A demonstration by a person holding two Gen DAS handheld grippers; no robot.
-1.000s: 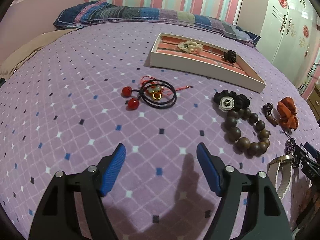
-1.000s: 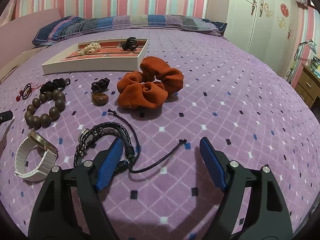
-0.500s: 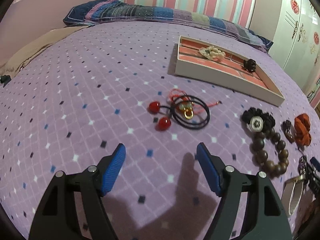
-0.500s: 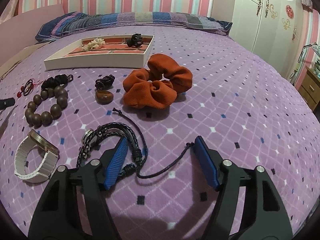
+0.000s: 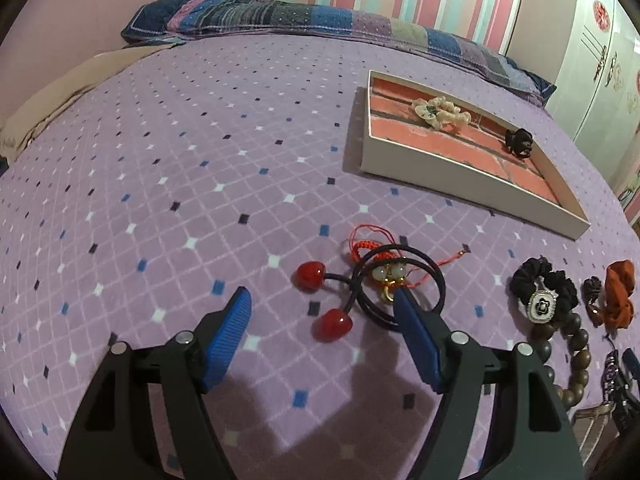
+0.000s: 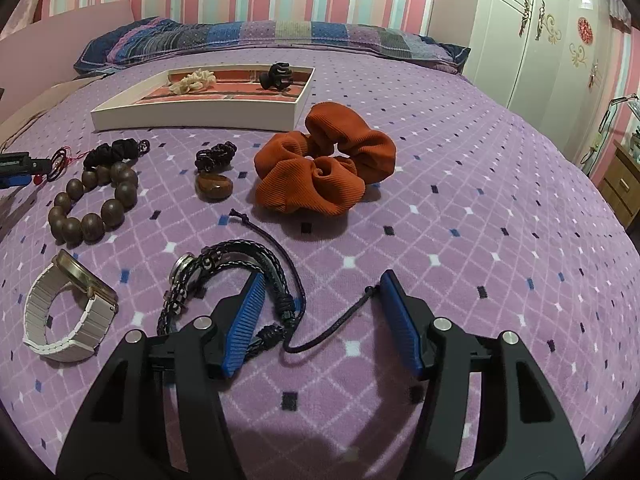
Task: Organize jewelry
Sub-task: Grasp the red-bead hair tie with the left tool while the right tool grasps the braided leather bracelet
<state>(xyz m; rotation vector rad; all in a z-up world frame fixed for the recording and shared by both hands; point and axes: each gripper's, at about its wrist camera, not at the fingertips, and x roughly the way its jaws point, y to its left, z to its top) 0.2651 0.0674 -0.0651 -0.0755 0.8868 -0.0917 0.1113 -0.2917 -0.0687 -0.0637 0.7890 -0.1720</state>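
Note:
My left gripper (image 5: 322,304) is open just short of a black hair tie with two red beads (image 5: 332,322), tangled with a red cord charm (image 5: 380,272). A white tray (image 5: 460,182) with a red lining holds a cream scrunchie (image 5: 440,110) and a black clip (image 5: 520,142). My right gripper (image 6: 320,292) is open around the cord end of a black braided bracelet (image 6: 256,272). An orange scrunchie (image 6: 324,170), a wooden bead bracelet (image 6: 96,204), a white watch (image 6: 68,316) and a brown stone (image 6: 214,188) lie on the bed.
Everything lies on a purple patterned bedspread (image 5: 160,160). A black scrunchie with a brooch (image 5: 544,296) lies right of the hair tie. Pillows (image 6: 240,38) line the far edge, and a white wardrobe (image 6: 540,28) stands to the right.
My left gripper has moved forward and left, bringing the hair tie with red beads close between its fingers. My right gripper has moved slightly forward over the braided bracelet cord.

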